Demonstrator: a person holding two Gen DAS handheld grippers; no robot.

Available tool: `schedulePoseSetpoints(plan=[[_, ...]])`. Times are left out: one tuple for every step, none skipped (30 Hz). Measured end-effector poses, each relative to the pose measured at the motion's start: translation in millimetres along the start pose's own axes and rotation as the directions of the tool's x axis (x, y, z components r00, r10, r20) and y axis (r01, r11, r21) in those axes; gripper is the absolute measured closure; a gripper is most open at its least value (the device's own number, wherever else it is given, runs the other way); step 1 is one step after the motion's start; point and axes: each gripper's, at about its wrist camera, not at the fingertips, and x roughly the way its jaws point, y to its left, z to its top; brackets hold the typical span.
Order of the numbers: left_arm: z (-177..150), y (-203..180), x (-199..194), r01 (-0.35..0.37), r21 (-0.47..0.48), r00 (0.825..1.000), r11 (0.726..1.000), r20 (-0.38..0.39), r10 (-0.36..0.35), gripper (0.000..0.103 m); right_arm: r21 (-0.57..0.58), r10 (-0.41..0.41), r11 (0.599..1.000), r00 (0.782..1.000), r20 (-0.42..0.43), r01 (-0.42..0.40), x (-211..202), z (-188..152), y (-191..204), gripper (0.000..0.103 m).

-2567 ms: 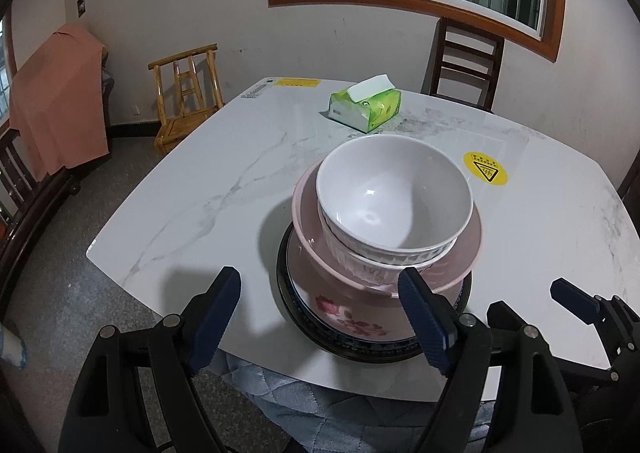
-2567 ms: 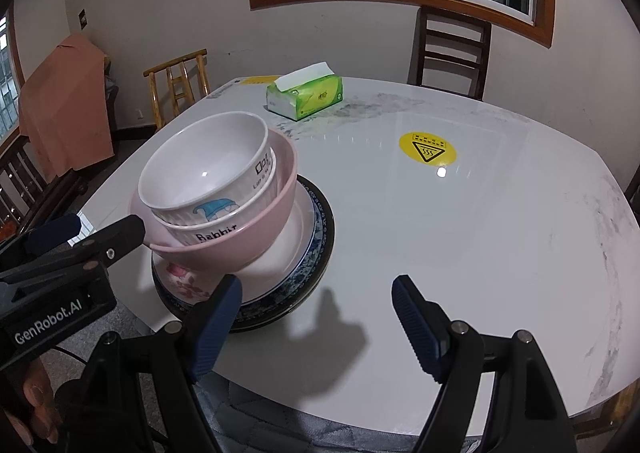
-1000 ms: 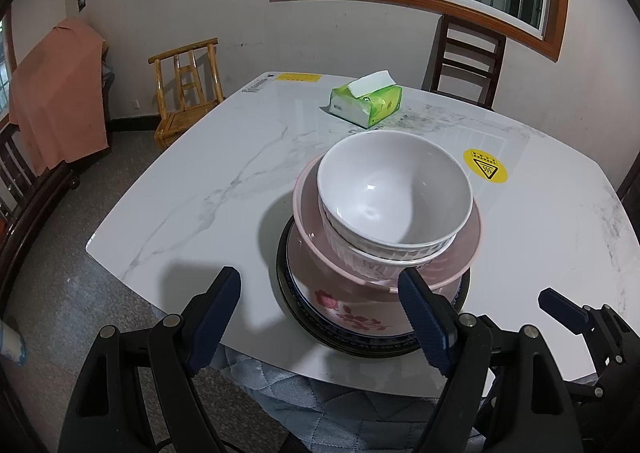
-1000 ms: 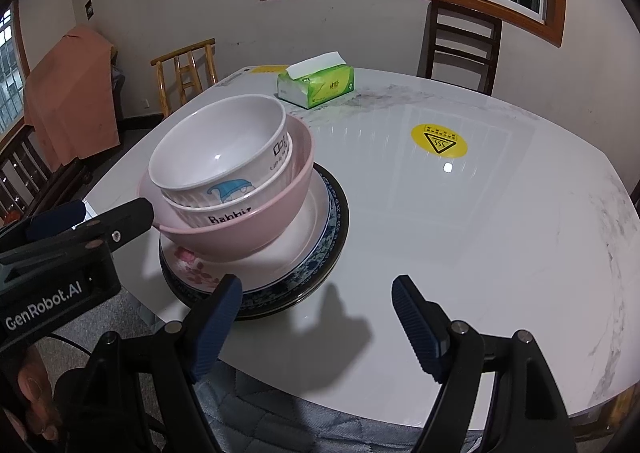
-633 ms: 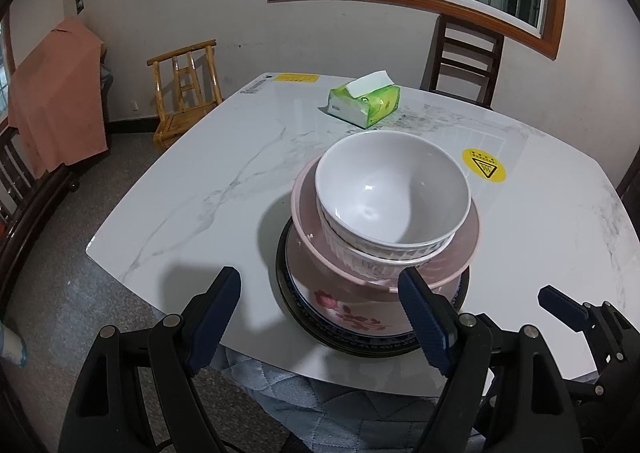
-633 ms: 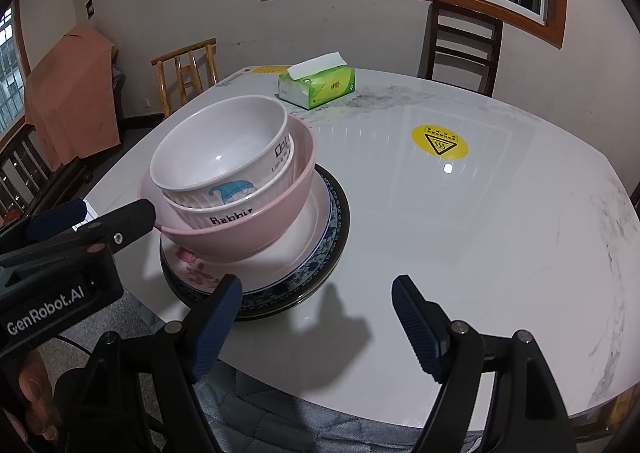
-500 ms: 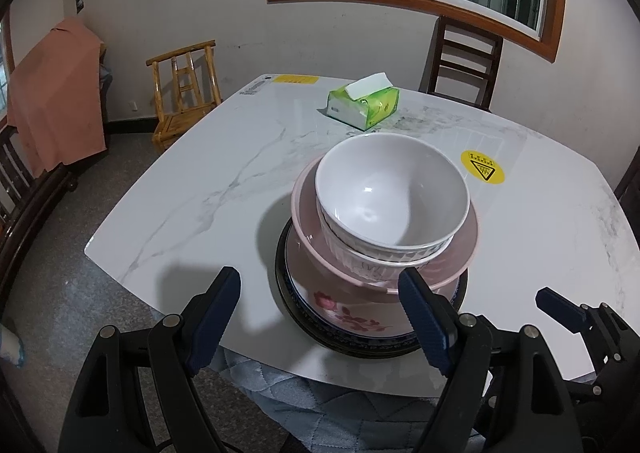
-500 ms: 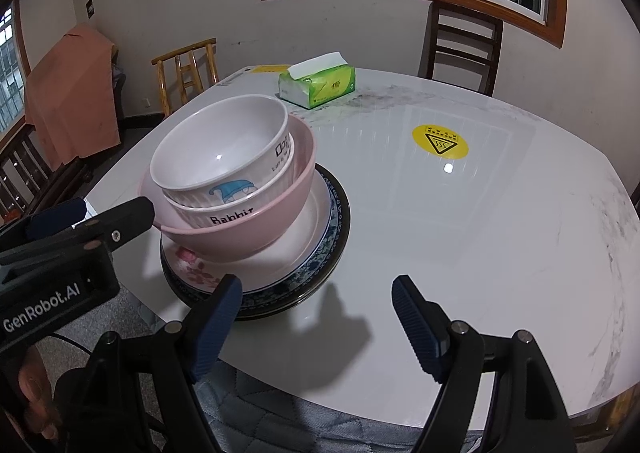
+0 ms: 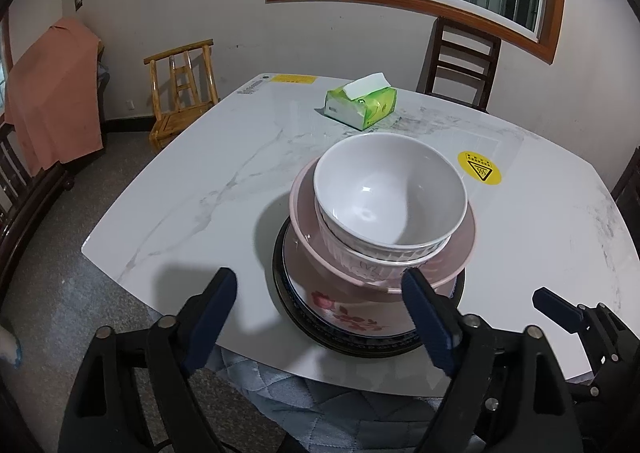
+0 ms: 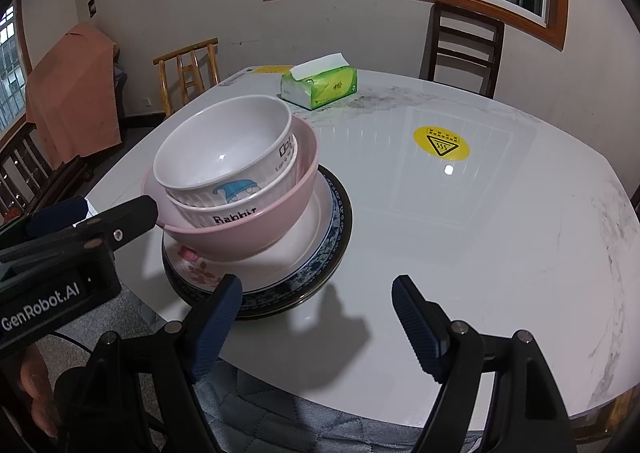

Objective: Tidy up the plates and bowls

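Near the front edge of the white marble table (image 9: 192,189) stands one stack: a white bowl (image 9: 390,197) nested in a second white bowl printed "Rabbit" (image 10: 236,213), inside a pink bowl (image 9: 306,209), on a floral plate (image 9: 344,313) over a dark blue-rimmed plate (image 10: 340,213). My left gripper (image 9: 319,285) hovers just before the stack, its jaws opening with nothing pressed between them. My right gripper (image 10: 316,287) is open over bare table to the right of the stack. In the right wrist view the left gripper's finger (image 10: 128,215) ends close to the pink bowl's rim.
A green tissue box (image 9: 360,105) lies at the far side of the table, with a yellow warning sticker (image 9: 479,172) to its right. A pale wooden chair (image 9: 182,81), a dark chair (image 9: 460,57) and an orange cloth (image 9: 52,85) stand around. Quilted fabric lies below the table edge.
The right wrist view has shifted a little, so the stack sits nearer its middle than before. The left jaws stand slightly wider. The stack has not moved.
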Motion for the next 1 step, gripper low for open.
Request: schedulePoseSetpoints(plan=[[-0.2,-1.2,-0.4,-0.005,0.007,1.0,1.0,0.002,0.005,0.02,0.0,0.001,1.0,1.0,0.0,-0.001,0.0,-0.1,0.3,0.023]])
